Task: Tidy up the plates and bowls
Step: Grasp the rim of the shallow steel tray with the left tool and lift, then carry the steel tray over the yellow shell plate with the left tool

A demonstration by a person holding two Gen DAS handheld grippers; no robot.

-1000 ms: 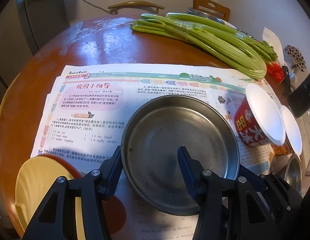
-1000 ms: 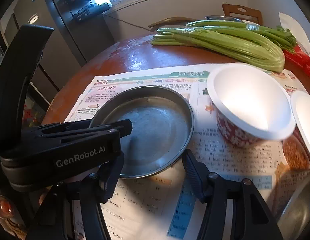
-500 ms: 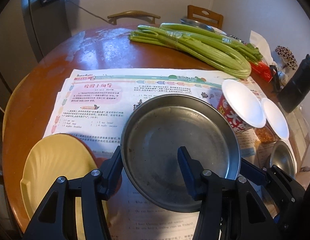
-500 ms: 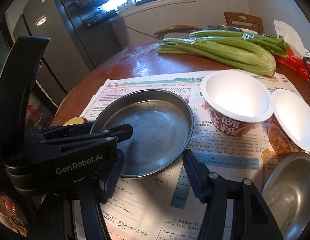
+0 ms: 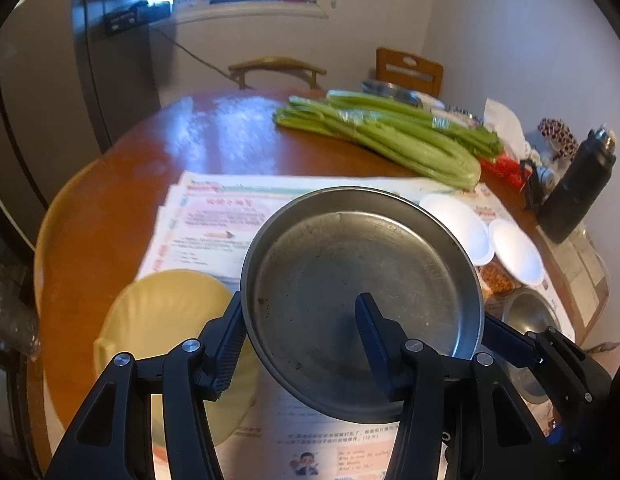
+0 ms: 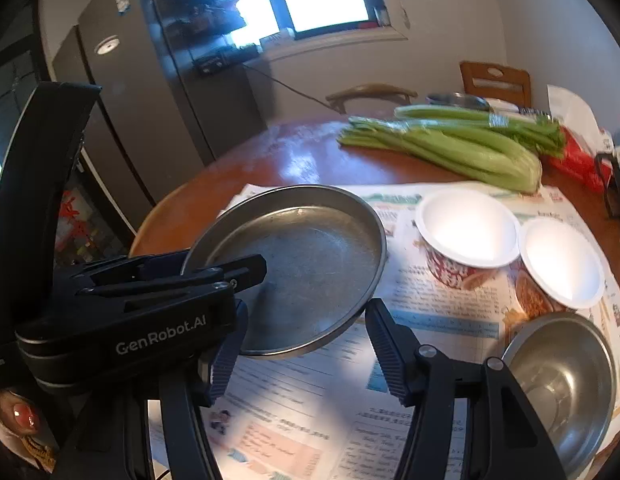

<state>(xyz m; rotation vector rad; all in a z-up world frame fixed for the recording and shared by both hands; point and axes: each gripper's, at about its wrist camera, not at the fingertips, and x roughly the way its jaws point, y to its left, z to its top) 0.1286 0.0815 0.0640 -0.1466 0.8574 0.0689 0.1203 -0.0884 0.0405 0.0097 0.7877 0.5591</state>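
My left tool pinches the near rim of the steel plate: one finger sits inside the dish, the other outside against its wall. The plate hangs tilted above the newspaper, its far edge raised, clear of the tabletop. From the right wrist view the same plate shows lifted off the paper, with the left tool's body clamped over its left edge. My right tool is spread wide with nothing between its fingers, hovering just beside the plate's near rim.

A pale yellow plate lies on the tabletop below and left of the steel one. To the right stand two white-topped paper bowls, touching each other, and a small steel bowl sits nearer to me beside them. Celery stalks lie across the far side, well apart from the dishes, and a dark bottle stands at the right edge.
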